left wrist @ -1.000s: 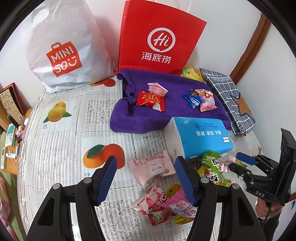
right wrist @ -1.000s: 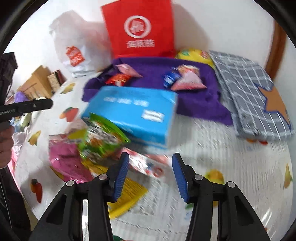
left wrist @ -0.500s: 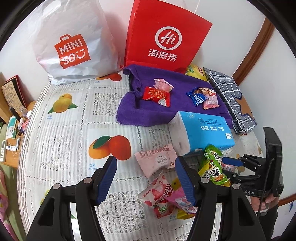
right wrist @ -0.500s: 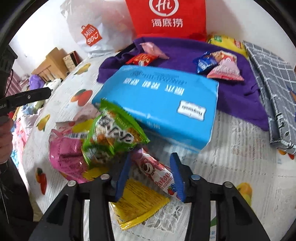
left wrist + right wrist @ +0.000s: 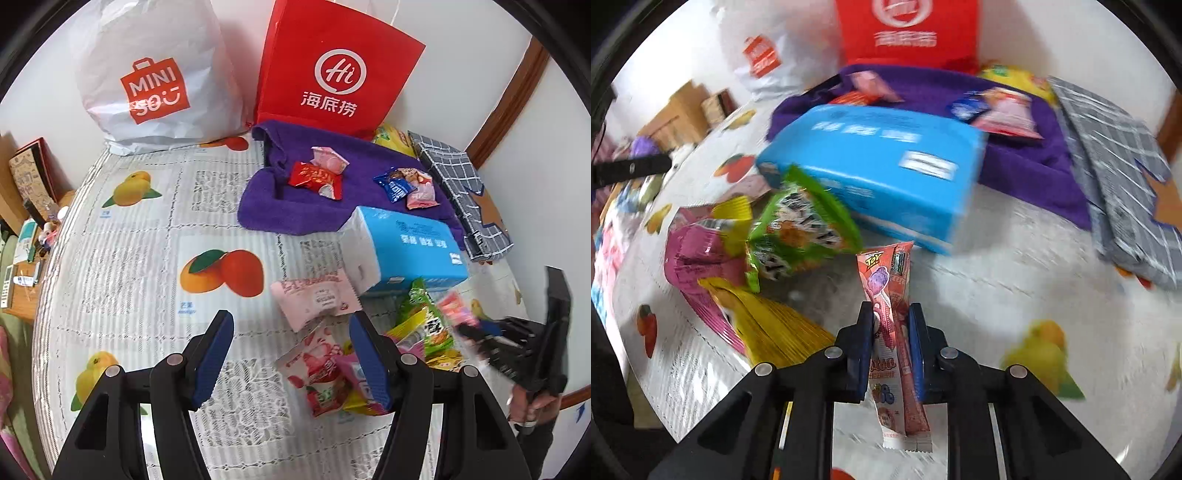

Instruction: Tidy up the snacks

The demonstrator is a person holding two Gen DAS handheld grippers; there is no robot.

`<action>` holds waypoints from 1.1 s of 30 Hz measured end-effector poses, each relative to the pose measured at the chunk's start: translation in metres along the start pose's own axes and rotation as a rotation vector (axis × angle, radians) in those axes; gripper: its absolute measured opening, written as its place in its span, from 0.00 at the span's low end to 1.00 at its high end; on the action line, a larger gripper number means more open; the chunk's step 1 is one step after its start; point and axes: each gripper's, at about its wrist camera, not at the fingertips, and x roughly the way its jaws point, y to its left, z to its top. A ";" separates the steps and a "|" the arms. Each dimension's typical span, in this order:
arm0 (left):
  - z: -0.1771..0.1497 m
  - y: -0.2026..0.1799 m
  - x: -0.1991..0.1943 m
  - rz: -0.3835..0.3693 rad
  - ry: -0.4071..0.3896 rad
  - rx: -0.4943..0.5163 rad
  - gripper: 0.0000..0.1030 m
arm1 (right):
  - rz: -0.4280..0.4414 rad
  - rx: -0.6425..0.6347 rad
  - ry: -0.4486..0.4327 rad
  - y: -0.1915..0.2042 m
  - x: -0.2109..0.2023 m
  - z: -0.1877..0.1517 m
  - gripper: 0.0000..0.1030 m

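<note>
My right gripper (image 5: 889, 325) is shut on a long pink lollipop packet (image 5: 890, 295), held off the bed; it shows blurred in the left wrist view (image 5: 452, 306). Beside it lie a green snack bag (image 5: 798, 229), a magenta packet (image 5: 698, 254) and a yellow packet (image 5: 768, 325). My left gripper (image 5: 291, 354) is open and empty above the bed, near a pink packet (image 5: 314, 299) and a strawberry packet (image 5: 321, 373). Several sorted snacks (image 5: 321, 173) lie on a purple towel (image 5: 295, 210).
A blue tissue pack (image 5: 402, 251) lies between the snack pile and the towel. A white MINISO bag (image 5: 155, 81) and a red bag (image 5: 332, 74) stand at the wall. A checked grey cloth (image 5: 461, 192) lies at the right. A desk (image 5: 22, 258) is left of the bed.
My right gripper has closed on the pink lollipop packet and lifted it from the pile. My left gripper has drawn back a little and stays open.
</note>
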 end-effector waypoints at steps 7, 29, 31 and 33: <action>-0.013 0.012 0.016 0.023 0.041 -0.054 0.61 | -0.194 0.193 -0.098 -0.045 -0.023 -0.029 0.18; -0.047 -0.024 0.056 0.022 0.098 -0.107 0.59 | -0.172 0.233 -0.197 -0.046 0.000 -0.038 0.28; -0.047 -0.027 0.057 0.030 0.078 -0.100 0.51 | -0.177 0.229 -0.196 -0.045 0.000 -0.038 0.28; -0.047 -0.029 0.057 0.008 0.065 -0.093 0.41 | -0.180 0.227 -0.195 -0.044 0.001 -0.038 0.28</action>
